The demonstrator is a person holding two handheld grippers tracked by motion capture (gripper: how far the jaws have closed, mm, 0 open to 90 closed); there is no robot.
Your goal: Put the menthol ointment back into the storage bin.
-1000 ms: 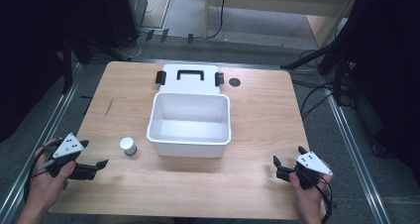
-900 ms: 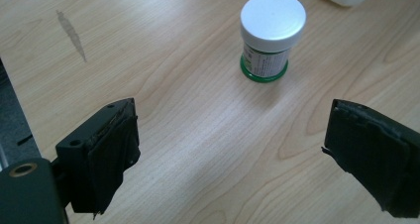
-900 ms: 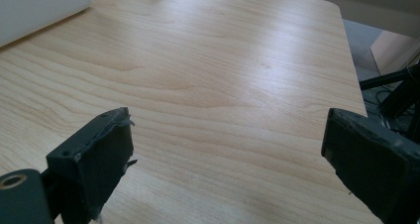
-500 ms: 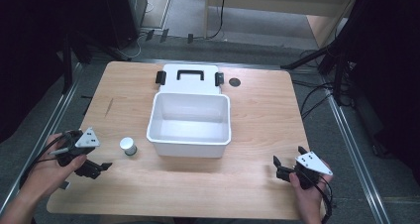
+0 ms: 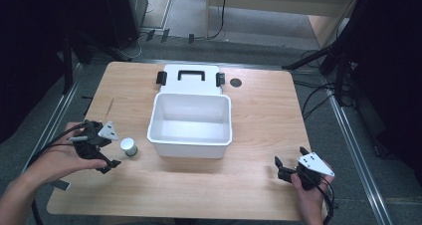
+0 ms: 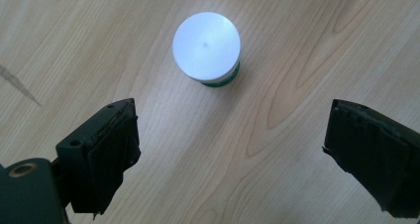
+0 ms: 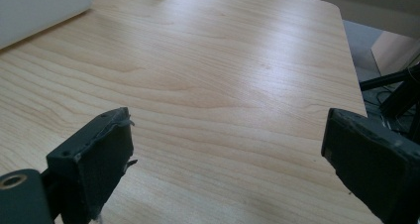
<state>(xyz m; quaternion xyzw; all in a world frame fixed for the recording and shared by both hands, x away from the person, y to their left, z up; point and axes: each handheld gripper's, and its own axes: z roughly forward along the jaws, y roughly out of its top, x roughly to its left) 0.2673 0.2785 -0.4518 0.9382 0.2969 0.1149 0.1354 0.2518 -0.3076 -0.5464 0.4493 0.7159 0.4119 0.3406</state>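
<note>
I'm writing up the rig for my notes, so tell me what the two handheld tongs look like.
Both are black. The left tongs and the right tongs each carry a pale grey three-cornered plate on top, and a black cable trails from each. Seen from the tongs' own cameras, the jaws are blocky, faced with worn, dark padding. The forearms are bare, with no sleeves showing.

Small white-capped jar (image 6: 206, 46) with green base, upright on table, just left of white bin (image 5: 190, 123).
</note>
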